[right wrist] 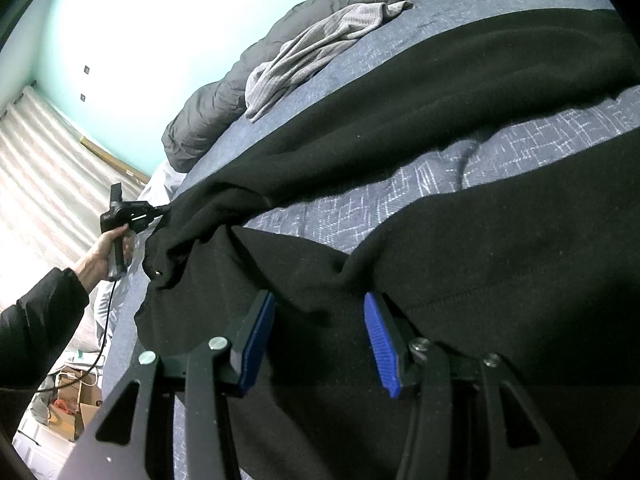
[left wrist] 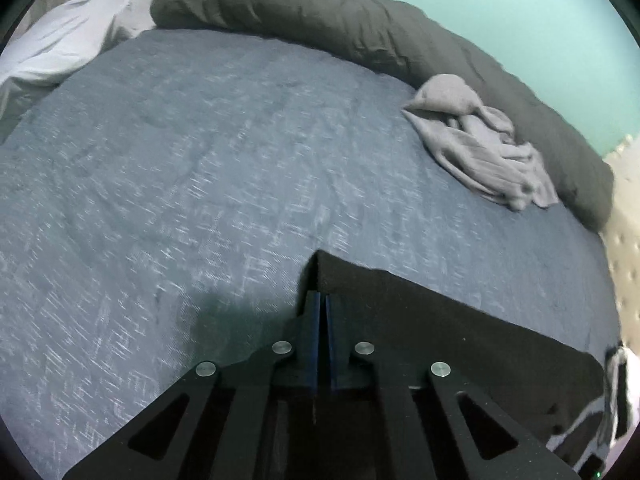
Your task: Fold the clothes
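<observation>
Close under the right gripper [right wrist: 320,340], a black garment [right wrist: 440,240] lies spread and rumpled over the blue bedspread [right wrist: 400,200]; the blue pads [right wrist: 380,344] stand apart with cloth bunched between them, but they do not seem to press on it. At the garment's other end the left gripper [left wrist: 321,300] has its fingers pressed together, pinching an edge or corner of the black cloth, which rises in a small peak at the tips. From the right wrist view that same tool appears off to the left, held in a hand [right wrist: 104,252] with a dark sleeve, at the cloth's edge. Folding looks barely begun, as I judge it: the garment shows no neat fold, a strip of bedspread shows between two of its black bands, and it needs flattening first. Farther on, a grey garment [left wrist: 484,148] lies crumpled and unfolded near the bed's far side, so it is left to do as well. Behind it a dark grey duvet [left wrist: 320,12] is heaped along the teal wall [left wrist: 480,0], narrowing the free surface. A white pillow [left wrist: 60,48] sits at one corner.
</observation>
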Motion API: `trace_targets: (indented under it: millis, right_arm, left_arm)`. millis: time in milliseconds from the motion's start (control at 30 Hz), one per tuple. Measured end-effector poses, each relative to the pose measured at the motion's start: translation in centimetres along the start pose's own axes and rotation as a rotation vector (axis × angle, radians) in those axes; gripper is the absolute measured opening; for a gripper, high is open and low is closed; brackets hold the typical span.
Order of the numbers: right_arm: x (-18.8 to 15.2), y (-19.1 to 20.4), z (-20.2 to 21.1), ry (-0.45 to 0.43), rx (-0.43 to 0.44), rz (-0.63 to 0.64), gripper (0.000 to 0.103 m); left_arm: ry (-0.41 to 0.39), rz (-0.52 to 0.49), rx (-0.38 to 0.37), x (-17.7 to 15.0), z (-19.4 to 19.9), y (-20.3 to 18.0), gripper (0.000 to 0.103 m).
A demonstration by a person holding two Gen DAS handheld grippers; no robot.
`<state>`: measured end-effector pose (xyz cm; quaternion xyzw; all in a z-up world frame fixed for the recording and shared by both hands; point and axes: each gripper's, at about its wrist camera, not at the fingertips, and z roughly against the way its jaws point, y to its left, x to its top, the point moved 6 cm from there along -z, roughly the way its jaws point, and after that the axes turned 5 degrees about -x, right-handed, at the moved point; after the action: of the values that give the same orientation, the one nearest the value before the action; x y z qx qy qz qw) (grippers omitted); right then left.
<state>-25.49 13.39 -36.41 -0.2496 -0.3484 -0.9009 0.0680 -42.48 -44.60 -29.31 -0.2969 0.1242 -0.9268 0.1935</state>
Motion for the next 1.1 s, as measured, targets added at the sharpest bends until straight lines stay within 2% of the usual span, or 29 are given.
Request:
trace_targets:
  millis: [167,233,433,667,833,1100]
  right_arm:
    - [0.0,-0.2,0.0,0.002,0.004,-0.003,0.048]
    - [0.0,-0.2,0.0,0.002,0.006,-0.004,0.048]
    - [0.1,0.0,0.1,-0.003,0.001,-0.005,0.048]
    - [0.5,0.3,1.0,-0.039,-0.002,-0.020,0.048]
    - [0.9,0.8,2.0,-0.081,-0.005,-0.006,0.048]
    - [0.4,1.8,4.1,-0.104,0.004,0.016,0.048]
  left_arm:
    - [0.066,0.037,0.037,-0.4,-2.5,0.5,0.004]
    - [0.046,0.057,0.031,-0.5,-1.8,1.1,0.007]
    - [-0.008,0.127,0.032,-1.9,2.7,4.4,0.007]
    - [0.029,0.089,-0.023,-9.3,7.7,5.4,0.007]
    - [0.074,0.079,-0.055,-15.8,10.5,4.8,0.007]
    - [0.106,0.136,-0.058,-21.8,11.5,4.2,0.007]
